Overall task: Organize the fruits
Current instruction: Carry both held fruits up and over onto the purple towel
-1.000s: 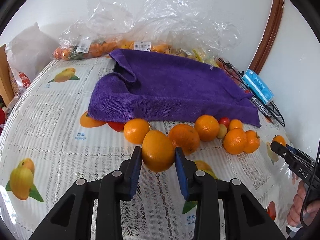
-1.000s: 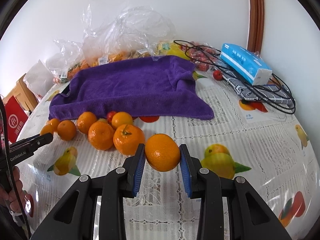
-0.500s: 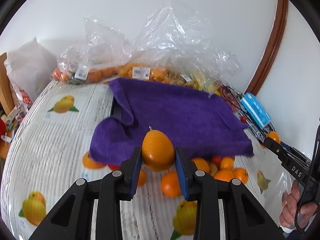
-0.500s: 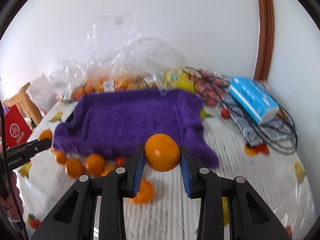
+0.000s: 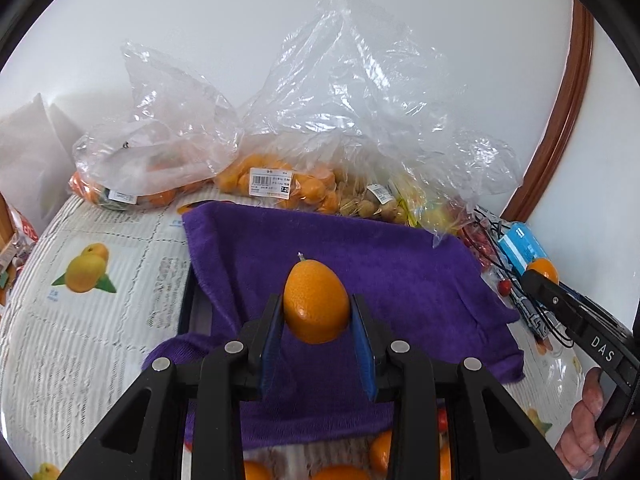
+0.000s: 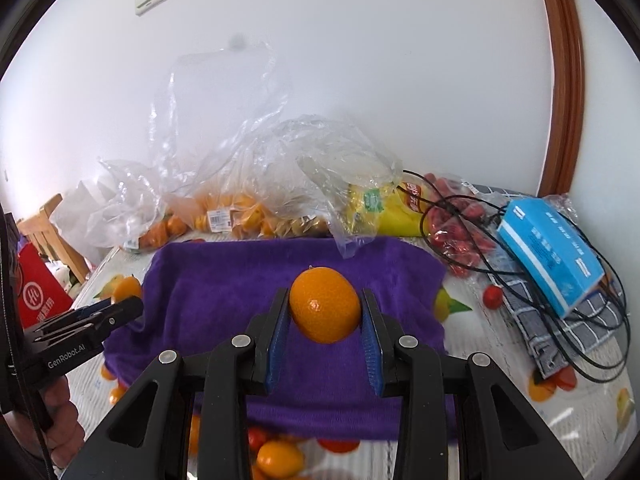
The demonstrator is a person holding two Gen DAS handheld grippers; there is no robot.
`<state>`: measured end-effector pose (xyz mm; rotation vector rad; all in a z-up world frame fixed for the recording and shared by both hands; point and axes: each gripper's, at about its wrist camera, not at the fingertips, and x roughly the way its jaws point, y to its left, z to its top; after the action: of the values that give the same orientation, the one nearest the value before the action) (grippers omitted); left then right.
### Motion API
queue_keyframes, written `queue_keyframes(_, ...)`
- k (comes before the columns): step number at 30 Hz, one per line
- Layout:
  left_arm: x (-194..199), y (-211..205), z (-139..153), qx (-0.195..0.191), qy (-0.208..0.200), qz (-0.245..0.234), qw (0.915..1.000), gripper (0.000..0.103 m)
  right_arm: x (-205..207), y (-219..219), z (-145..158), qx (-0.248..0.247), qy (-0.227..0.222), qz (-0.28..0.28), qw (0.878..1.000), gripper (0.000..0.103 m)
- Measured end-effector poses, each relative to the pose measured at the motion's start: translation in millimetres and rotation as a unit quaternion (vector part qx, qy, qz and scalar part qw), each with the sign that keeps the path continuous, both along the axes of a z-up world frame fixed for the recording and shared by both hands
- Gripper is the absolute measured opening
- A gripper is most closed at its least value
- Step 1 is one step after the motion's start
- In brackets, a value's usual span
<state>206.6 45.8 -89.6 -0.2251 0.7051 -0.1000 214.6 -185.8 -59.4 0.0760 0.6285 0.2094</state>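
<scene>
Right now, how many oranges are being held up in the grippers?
2: one orange squeezed in the left gripper, another orange in the right gripper, both above the purple towel.

Domestic dining area: fruit-print tablecloth [image 5: 92,320], plastic grocery bags [image 5: 328,128] at far wall, wooden chair [image 6: 56,236] at left.

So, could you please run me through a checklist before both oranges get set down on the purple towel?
1. Left tool shut on its orange: ok.
2. Right tool shut on its orange: ok.
3. Both oranges over the purple towel: ok.
4. Towel's middle free of fruit: ok.
5. Tools apart from each other: ok.
6. What lies under the towel: cannot tell.
</scene>
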Motion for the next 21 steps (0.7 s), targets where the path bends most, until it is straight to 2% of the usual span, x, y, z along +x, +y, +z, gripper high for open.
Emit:
queue_keyframes(6, 9, -6, -21, 0.017, 0.010, -0.006, 0.9998, 0.031, 16, -2, -30, 0.002, 0.030, 0.006, 1.000, 0.034)
queue_keyframes(10, 11, -12, -27, 0.032, 0.013, -0.009, 0.9993, 0.031, 20, -2, -38, -0.007, 0.037, 0.001, 0.999, 0.034)
queue_keyframes(21, 18, -6, -35, 0.011, 0.031, -0.005, 0.9994, 0.031, 29, -2, -52, -0.002, 0.055, 0.001, 0.999, 0.034)
